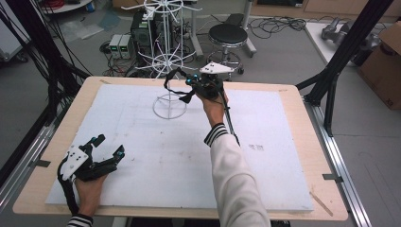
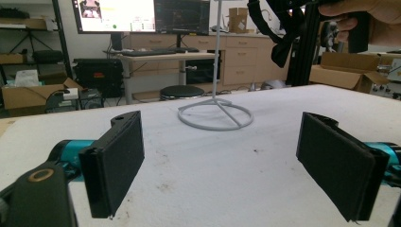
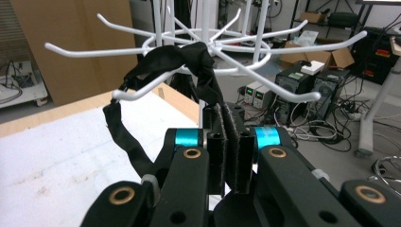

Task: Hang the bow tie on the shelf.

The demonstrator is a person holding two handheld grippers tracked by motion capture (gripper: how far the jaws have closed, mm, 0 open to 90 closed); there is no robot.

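Note:
A white wire hook rack stands on a ring base at the far middle of the table. My right gripper is raised beside its lower ring of hooks, shut on a black fabric strap. In the right gripper view the strap loops over one white hook and runs down between the closed jaws of the right gripper. My left gripper rests at the near left of the table, open and holding nothing. Past the left gripper in its own view are the rack base and the hanging strap.
A white sheet covers the wooden table. Beyond the far edge are a black stool, computer boxes and floor cables. A black frame post rises at the right, with a cardboard box behind it.

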